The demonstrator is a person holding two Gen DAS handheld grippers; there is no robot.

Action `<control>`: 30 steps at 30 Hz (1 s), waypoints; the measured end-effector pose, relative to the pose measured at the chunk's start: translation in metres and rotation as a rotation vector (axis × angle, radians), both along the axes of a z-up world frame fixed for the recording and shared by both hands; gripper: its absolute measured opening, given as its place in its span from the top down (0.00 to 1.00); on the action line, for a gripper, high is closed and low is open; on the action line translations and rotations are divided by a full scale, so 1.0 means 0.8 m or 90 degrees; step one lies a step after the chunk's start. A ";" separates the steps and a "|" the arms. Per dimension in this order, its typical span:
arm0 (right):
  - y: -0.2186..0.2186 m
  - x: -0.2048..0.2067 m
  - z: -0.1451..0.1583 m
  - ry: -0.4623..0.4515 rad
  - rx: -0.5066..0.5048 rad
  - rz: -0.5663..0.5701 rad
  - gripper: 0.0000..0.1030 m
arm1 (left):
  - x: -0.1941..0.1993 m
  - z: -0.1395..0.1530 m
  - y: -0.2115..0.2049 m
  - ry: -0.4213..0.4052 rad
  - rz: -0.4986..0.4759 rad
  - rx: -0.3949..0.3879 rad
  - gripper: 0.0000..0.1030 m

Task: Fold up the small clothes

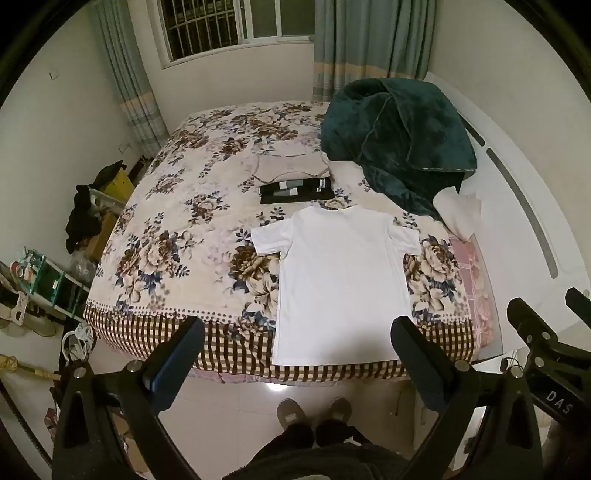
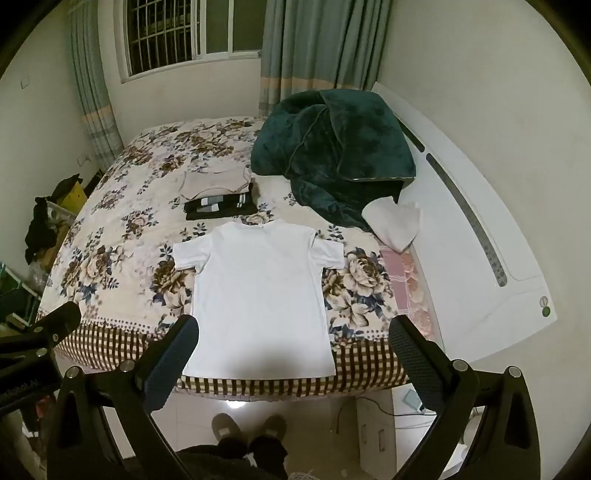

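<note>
White T-shirt (image 1: 343, 280): laid flat on the bed (image 1: 177, 221), sleeves spread, hem at the near edge, collar toward the far side. Lies on the floral quilt, right of centre in the left view, centred in the right view.

Black stack (image 1: 295, 190): folded, just beyond the collar. Beige garment (image 1: 291, 164): folded, directly behind the black stack and touching it.

Green blanket (image 1: 399, 147): heaped at the far right of the bed. White cloth (image 1: 458, 214): crumpled at the blanket's near edge, beside the headboard (image 2: 480, 229).

Left gripper (image 1: 297, 350): jaws wide apart, nothing between them, hanging above the near bed edge and the shirt's hem without touching it. Right gripper (image 2: 293, 349): jaws likewise wide apart and empty, over the hem.

Slippers (image 1: 314, 413): the person's feet on the tiled floor, just short of the bed.

Left view only: a green shelf (image 1: 48, 280) with clutter on the floor at left, and part of the right gripper's frame at the right edge. Right view only: the headboard's near end with a round emblem (image 2: 543, 306), a cable and small device (image 2: 412, 400) on the floor at right, and part of the left gripper's frame at the left edge.

Both views: barred window (image 2: 173, 33), curtains (image 2: 314, 48), dark clothes (image 2: 40, 225) heaped at left.
</note>
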State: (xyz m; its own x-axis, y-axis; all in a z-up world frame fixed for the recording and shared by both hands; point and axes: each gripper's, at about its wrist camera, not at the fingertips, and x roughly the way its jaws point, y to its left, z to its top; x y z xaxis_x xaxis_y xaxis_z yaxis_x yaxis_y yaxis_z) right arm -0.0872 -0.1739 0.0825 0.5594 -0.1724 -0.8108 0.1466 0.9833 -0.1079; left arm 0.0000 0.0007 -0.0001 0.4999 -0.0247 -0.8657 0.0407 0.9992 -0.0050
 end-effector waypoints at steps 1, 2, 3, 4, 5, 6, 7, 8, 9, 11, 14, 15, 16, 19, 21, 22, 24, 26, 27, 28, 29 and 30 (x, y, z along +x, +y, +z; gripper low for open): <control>0.000 0.000 0.000 0.000 -0.001 0.000 0.00 | 0.000 0.000 0.000 0.000 0.000 0.005 0.00; 0.000 0.000 0.000 0.000 -0.001 0.001 0.00 | 0.000 0.000 0.000 0.000 -0.001 0.006 0.00; 0.000 -0.001 0.001 0.000 -0.001 0.001 0.00 | 0.000 0.000 0.000 -0.001 0.000 0.007 0.00; 0.000 -0.001 0.001 -0.001 -0.001 0.001 0.00 | 0.000 0.000 0.000 -0.002 0.000 0.008 0.00; -0.001 -0.001 0.001 0.000 -0.001 0.001 0.00 | 0.000 0.000 0.000 -0.003 0.000 0.008 0.00; -0.001 -0.001 0.002 0.000 -0.001 0.001 0.00 | 0.000 0.000 0.000 -0.002 0.000 0.010 0.00; -0.002 -0.001 0.002 0.000 0.000 0.001 0.00 | 0.000 0.000 0.000 -0.002 0.000 0.011 0.00; -0.002 0.000 0.003 0.000 -0.001 0.001 0.00 | 0.000 0.000 0.000 -0.002 0.001 0.012 0.00; -0.002 0.000 0.004 0.000 -0.001 0.001 0.00 | 0.000 0.000 -0.001 -0.002 0.001 0.013 0.00; -0.001 -0.001 0.003 -0.003 -0.002 -0.001 0.00 | 0.000 0.000 0.000 -0.003 0.000 0.013 0.00; -0.001 -0.001 0.004 -0.003 -0.001 -0.001 0.00 | 0.000 0.000 0.000 -0.004 0.000 0.013 0.00; -0.001 -0.001 0.005 -0.003 -0.002 -0.001 0.00 | 0.000 0.000 0.000 -0.004 0.001 0.013 0.00; -0.001 0.000 0.005 -0.004 -0.002 -0.002 0.00 | 0.000 0.000 0.000 -0.005 0.000 0.014 0.00; 0.000 0.000 0.007 -0.004 -0.001 -0.001 0.00 | 0.002 -0.001 0.000 -0.006 0.001 0.014 0.00; 0.001 0.002 0.007 -0.004 -0.001 -0.001 0.00 | 0.001 -0.001 0.000 -0.007 0.001 0.014 0.00; 0.000 0.001 0.006 -0.005 0.000 -0.002 0.00 | 0.001 -0.001 0.000 -0.007 0.001 0.014 0.00; 0.000 0.002 0.004 -0.005 -0.001 -0.001 0.00 | 0.005 0.005 0.004 -0.008 0.001 0.013 0.00; 0.005 0.001 0.014 -0.006 -0.001 0.000 0.00 | 0.005 0.005 0.005 -0.008 0.000 0.013 0.00; 0.005 0.001 0.014 -0.006 0.000 0.000 0.00 | 0.004 0.004 0.004 -0.009 0.001 0.014 0.00; 0.005 0.001 0.014 -0.007 -0.001 0.000 0.00 | 0.004 0.005 0.004 -0.009 0.001 0.014 0.00; 0.004 0.000 0.012 -0.008 -0.001 0.000 0.00 | 0.004 0.005 0.004 -0.009 0.001 0.013 0.00; 0.004 0.001 0.012 -0.008 -0.001 0.000 0.00 | 0.003 0.004 0.004 -0.010 0.000 0.014 0.00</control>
